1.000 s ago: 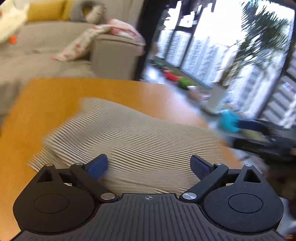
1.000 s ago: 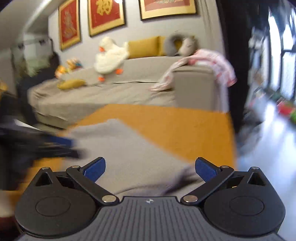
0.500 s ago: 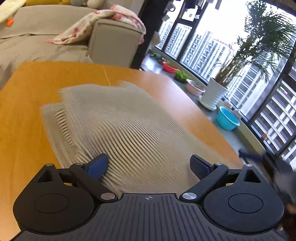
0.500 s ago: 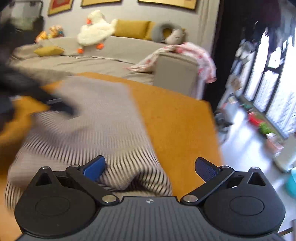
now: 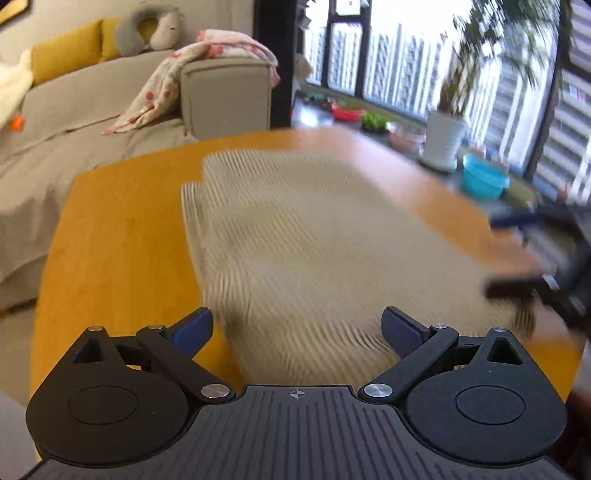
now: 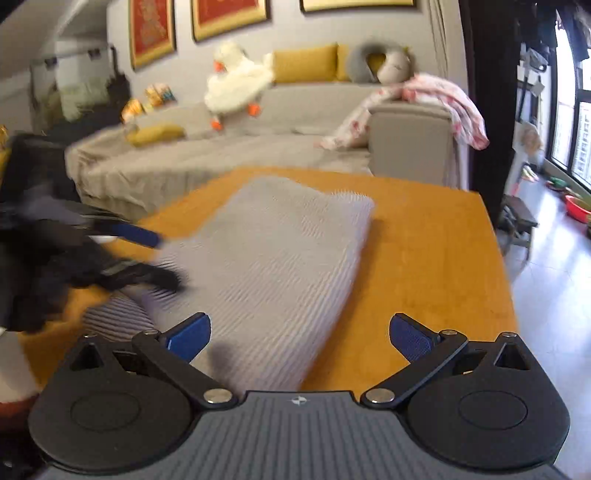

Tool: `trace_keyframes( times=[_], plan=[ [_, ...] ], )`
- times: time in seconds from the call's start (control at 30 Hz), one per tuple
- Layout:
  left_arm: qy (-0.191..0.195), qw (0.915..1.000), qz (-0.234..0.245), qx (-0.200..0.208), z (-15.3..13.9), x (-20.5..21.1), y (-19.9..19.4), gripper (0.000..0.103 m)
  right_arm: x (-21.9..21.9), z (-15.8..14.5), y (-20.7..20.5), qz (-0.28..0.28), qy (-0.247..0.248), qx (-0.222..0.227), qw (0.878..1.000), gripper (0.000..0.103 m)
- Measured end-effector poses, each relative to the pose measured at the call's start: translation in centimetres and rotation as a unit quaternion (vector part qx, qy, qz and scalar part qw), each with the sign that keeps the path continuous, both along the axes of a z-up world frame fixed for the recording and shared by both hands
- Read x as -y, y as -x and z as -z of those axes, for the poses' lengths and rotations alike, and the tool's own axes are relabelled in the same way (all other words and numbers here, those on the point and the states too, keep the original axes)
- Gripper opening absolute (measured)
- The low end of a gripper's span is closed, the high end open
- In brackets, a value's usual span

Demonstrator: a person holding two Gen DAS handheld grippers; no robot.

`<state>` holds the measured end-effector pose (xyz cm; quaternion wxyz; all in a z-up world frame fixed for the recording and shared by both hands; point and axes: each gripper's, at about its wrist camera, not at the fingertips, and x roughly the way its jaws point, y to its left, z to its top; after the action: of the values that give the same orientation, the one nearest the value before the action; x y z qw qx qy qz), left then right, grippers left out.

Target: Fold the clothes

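Home living rm: grey sofa [image 6: 258, 147] w/ yellow cushions [image 6: 304, 66], plush duck [image 6: 236, 83], framed red wall art [image 6: 151, 31], potted plant [image 5: 443, 136] by high-rise windows [image 5: 402, 62].

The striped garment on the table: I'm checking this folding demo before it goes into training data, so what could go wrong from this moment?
1. The striped garment looks already folded; the left gripper sits low over its edge with jaws apart and could drag a layer and undo the fold.
2. In the left wrist view the garment's right side lies near the wooden table edge, where the open right gripper hovers; a nudge might push cloth off.
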<state>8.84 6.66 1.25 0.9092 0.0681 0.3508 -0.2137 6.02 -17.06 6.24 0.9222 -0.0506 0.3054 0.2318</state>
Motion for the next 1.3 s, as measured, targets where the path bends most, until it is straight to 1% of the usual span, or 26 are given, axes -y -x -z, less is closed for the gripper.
trace_keyframes(
  times=[0.03, 0.1, 0.17, 0.23, 0.3, 0.37, 0.43, 0.5, 0.57, 0.67, 0.7, 0.77, 0.83, 0.87, 0.9, 0.93, 1.0, 1.07, 1.1, 1.17, 1.23, 1.3],
  plan=[
    [-0.014, 0.9999, 0.004, 0.001, 0.2, -0.1, 0.8, 0.101, -0.5, 0.7, 0.0, -0.003, 0.024, -0.008, 1.0, 0.103],
    [-0.015, 0.9999, 0.006, -0.003, 0.3, -0.6, 1.7, 0.101, -1.4, 1.9, 0.2, -0.007, 0.059, -0.005, 0.998, 0.103],
    [-0.016, 0.9998, 0.012, -0.009, 0.3, -0.9, 2.3, 0.101, -1.5, 1.8, 0.7, -0.006, 0.066, 0.004, 0.998, 0.103],
    [-0.011, 0.9995, 0.021, -0.021, 0.0, -1.0, 2.1, 0.101, -1.5, 1.6, 0.4, -0.019, 0.068, -0.01, 0.997, 0.103],
    [0.01, 0.9993, 0.026, -0.023, -1.2, -1.5, 1.2, 0.101, -1.1, 0.6, -1.0, -0.02, 0.058, -0.007, 0.998, 0.103],
    [0.041, 0.9989, 0.022, -0.004, -3.0, -2.1, -0.1, 0.101, -0.7, -0.4, -2.4, -0.021, 0.047, -0.004, 0.999, 0.103],
    [0.067, 0.9972, 0.022, 0.024, -4.7, -2.3, -1.7, 0.101, -0.3, -1.4, -3.9, -0.022, 0.036, -0.001, 0.999, 0.103],
    [0.088, 0.9947, 0.027, 0.045, -5.7, -1.8, -3.9, 0.101, 0.1, -2.3, -5.4, -0.023, 0.026, 0.002, 0.999, 0.103],
    [0.121, 0.9905, 0.042, 0.049, -6.0, -1.1, -6.3, 0.101, -0.2, -2.5, -8.4, 0.012, 0.029, 0.016, 0.999, 0.103],
    [0.162, 0.9836, 0.069, 0.039, -5.6, 0.3, -9.5, 0.101, -0.7, -2.7, -13.0, 0.063, 0.033, 0.036, 0.997, 0.103],
    [0.165, 0.9833, 0.07, 0.032, -4.9, 0.5, -10.5, 0.101, -0.9, -2.8, -14.5, 0.079, 0.034, 0.042, 0.995, 0.103],
    [0.169, 0.9827, 0.073, 0.018, -3.5, 1.0, -12.5, 0.102, -1.7, -2.0, -17.3, 0.084, 0.041, 0.033, 0.995, 0.103],
    [0.157, 0.9859, 0.055, -0.011, -1.3, 0.5, -14.0, 0.101, -2.6, -1.2, -20.1, 0.088, 0.048, 0.023, 0.995, 0.103],
    [0.151, 0.9871, 0.046, -0.025, -0.2, 0.2, -14.8, 0.101, -3.3, 0.0, -21.3, 0.084, 0.084, 0.015, 0.993, 0.103],
    [0.145, 0.988, 0.037, -0.04, 0.9, -0.1, -15.5, 0.099, -4.1, 1.4, -22.0, 0.077, 0.127, 0.019, 0.989, 0.103],
    [0.145, 0.9878, 0.045, -0.034, 1.0, -0.5, -15.3, 0.099, -4.3, 2.5, -22.1, 0.061, 0.145, 0.037, 0.987, 0.103],
    [0.14, 0.9884, 0.053, -0.027, 1.0, -0.9, -14.9, 0.099, -3.6, 3.1, -22.0, 0.054, 0.127, 0.052, 0.989, 0.103],
    [0.111, 0.9926, 0.046, -0.019, 1.2, -0.6, -14.8, 0.099, -3.2, 3.1, -22.4, 0.06, 0.114, 0.042, 0.991, 0.103],
    [0.103, 0.9936, 0.045, -0.015, 1.4, -0.6, -14.9, 0.099, -2.9, 3.2, -22.6, 0.063, 0.108, 0.037, 0.991, 0.103],
    [0.11, 0.9932, 0.038, -0.012, 1.4, -0.9, -14.7, 0.099, -3.1, 3.2, -22.6, 0.065, 0.113, 0.041, 0.991, 0.103],
    [0.11, 0.9937, 0.02, -0.01, 1.1, -1.1, -14.1, 0.099, -2.9, 3.1, -21.9, 0.073, 0.11, 0.042, 0.99, 0.103],
    [0.086, 0.996, -0.019, -0.015, 0.7, -1.2, -12.8, 0.099, -2.2, 2.6, -21.2, 0.086, 0.093, 0.03, 0.992, 0.103]
  ],
)
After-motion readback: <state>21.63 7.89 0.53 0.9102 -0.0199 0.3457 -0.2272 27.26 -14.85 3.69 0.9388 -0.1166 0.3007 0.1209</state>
